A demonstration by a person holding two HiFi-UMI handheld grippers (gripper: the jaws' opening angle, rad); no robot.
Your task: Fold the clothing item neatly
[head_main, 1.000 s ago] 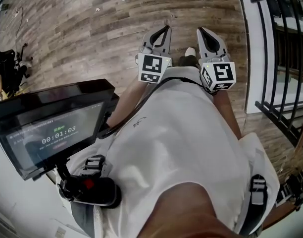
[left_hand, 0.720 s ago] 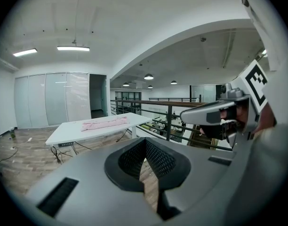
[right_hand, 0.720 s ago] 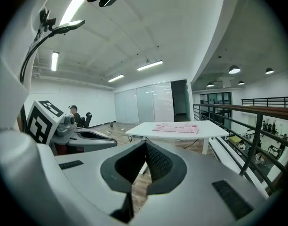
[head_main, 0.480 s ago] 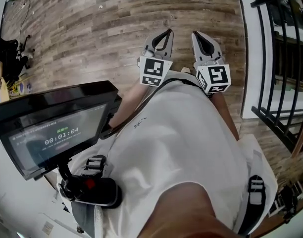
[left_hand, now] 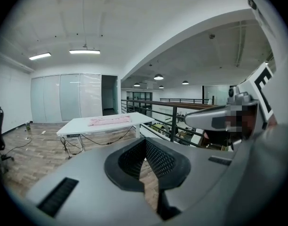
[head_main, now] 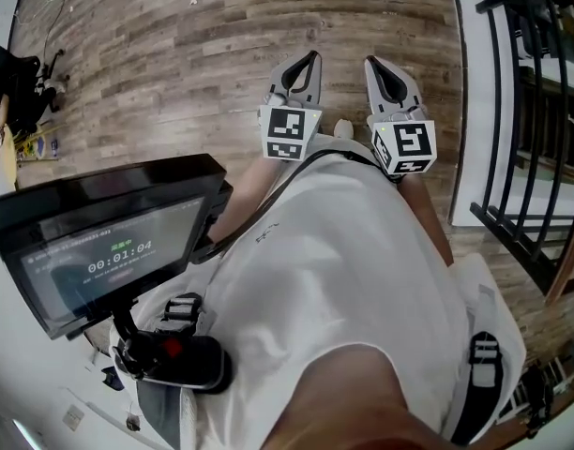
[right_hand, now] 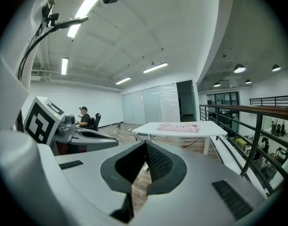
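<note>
A pink clothing item (left_hand: 110, 121) (right_hand: 178, 127) lies flat on a white table (left_hand: 73, 127) (right_hand: 210, 128) far across the room. Both gripper views show it; the head view does not. My left gripper (head_main: 310, 57) (left_hand: 145, 142) and right gripper (head_main: 372, 62) (right_hand: 145, 145) are held side by side in front of the person's white shirt, over the wooden floor. Both are shut with nothing between their jaws. Each gripper shows at the edge of the other's view: the right gripper (left_hand: 219, 119) and the left gripper (right_hand: 87, 138).
A black railing (head_main: 521, 111) (left_hand: 172, 121) (right_hand: 247, 126) runs along the right side, next to the table. A dark screen (head_main: 109, 242) hangs at the person's chest. Clutter and cables (head_main: 15, 73) lie on the floor at far left. Another person (right_hand: 83, 117) sits at a far desk.
The floor, the clutter and the railing have slid past beneath the grippers as the person moves across the room. Both grippers stay shut and side by side.
</note>
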